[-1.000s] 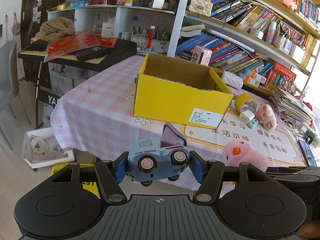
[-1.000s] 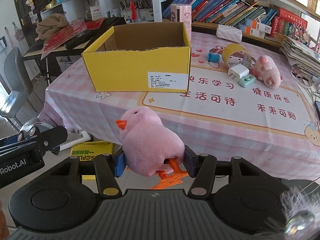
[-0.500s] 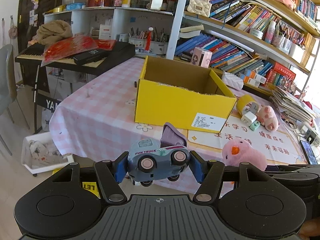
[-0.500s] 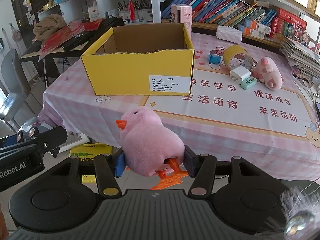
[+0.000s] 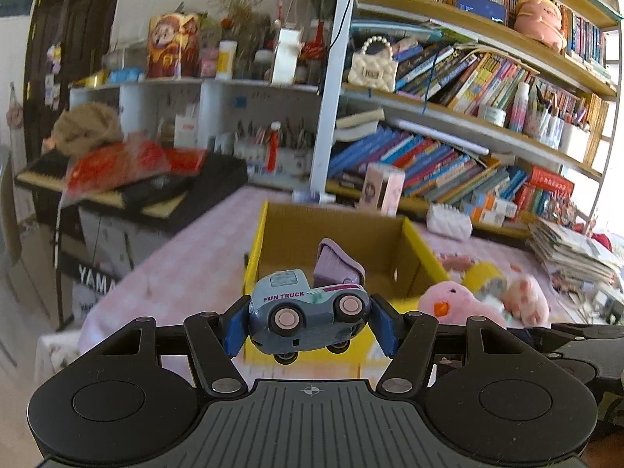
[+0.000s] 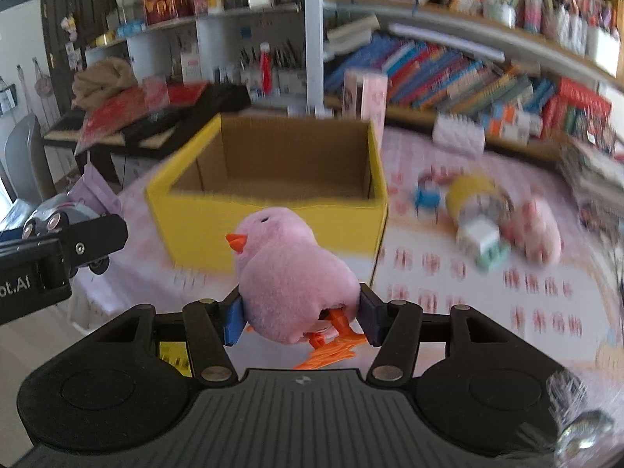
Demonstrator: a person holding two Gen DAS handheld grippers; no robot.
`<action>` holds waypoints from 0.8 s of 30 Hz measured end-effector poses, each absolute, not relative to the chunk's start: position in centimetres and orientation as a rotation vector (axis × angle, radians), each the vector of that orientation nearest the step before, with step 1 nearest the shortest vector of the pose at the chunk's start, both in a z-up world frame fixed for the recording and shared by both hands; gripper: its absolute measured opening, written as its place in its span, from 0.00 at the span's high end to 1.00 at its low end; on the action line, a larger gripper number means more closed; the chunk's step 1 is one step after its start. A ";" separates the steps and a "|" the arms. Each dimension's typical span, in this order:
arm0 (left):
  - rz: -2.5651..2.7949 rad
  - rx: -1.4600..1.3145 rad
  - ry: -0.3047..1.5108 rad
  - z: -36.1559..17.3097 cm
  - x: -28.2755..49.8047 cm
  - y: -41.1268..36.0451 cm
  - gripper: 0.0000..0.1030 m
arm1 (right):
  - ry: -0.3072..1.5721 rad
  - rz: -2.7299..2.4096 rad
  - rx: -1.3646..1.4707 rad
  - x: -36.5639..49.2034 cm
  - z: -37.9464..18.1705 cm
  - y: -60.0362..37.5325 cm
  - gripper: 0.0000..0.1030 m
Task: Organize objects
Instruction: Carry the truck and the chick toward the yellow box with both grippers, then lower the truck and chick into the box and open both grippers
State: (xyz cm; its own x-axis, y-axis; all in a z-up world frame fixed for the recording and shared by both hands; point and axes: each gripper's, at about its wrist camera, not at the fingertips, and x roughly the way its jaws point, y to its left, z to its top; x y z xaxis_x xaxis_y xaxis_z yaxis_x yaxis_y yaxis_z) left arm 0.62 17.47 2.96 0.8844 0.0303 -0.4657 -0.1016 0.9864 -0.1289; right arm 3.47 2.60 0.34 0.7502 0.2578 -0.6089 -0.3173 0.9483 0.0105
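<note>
My left gripper (image 5: 310,325) is shut on a blue-grey toy truck (image 5: 308,314) with a raised purple bed, held in the air in front of an open yellow cardboard box (image 5: 419,257). My right gripper (image 6: 298,318) is shut on a pink plush chick (image 6: 290,273) with orange beak and feet, also raised before the box (image 6: 273,230). The box looks empty inside. The chick also shows in the left wrist view (image 5: 452,304), to the truck's right. The truck shows at the left edge of the right wrist view (image 6: 58,214).
The box stands on a table with a pink checked cloth (image 6: 468,304). To its right lie a yellow tape roll (image 6: 474,195), a white charger (image 6: 477,236), a pink plush pig (image 6: 540,230) and a blue item (image 6: 425,197). Bookshelves (image 5: 448,148) stand behind; a keyboard (image 5: 156,191) at left.
Both grippers have risen and moved toward the box, so its inside now shows. The view is motion-blurred. Both grips are unchanged.
</note>
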 end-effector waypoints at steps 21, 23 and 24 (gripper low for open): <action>0.172 -0.090 0.613 -0.5 16.2 16.1 0.39 | 0.705 0.499 -0.320 22.2 -3.4 5.9 0.47; 0.178 -0.075 0.628 -1.0 17.0 15.8 0.39 | 0.728 0.518 -0.337 23.1 -4.2 6.2 0.47; 0.181 -0.067 0.638 -1.3 17.4 15.8 0.39 | 0.737 0.526 -0.347 23.5 -4.5 6.3 0.47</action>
State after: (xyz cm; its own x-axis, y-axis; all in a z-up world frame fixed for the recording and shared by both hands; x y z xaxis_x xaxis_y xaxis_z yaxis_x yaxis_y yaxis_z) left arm 17.36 15.75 -1.26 0.7883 0.1471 -0.5974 -0.1884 0.9821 -0.0068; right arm 23.51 6.27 -4.46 0.6213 0.3293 -0.7110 -0.5653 0.8167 -0.1157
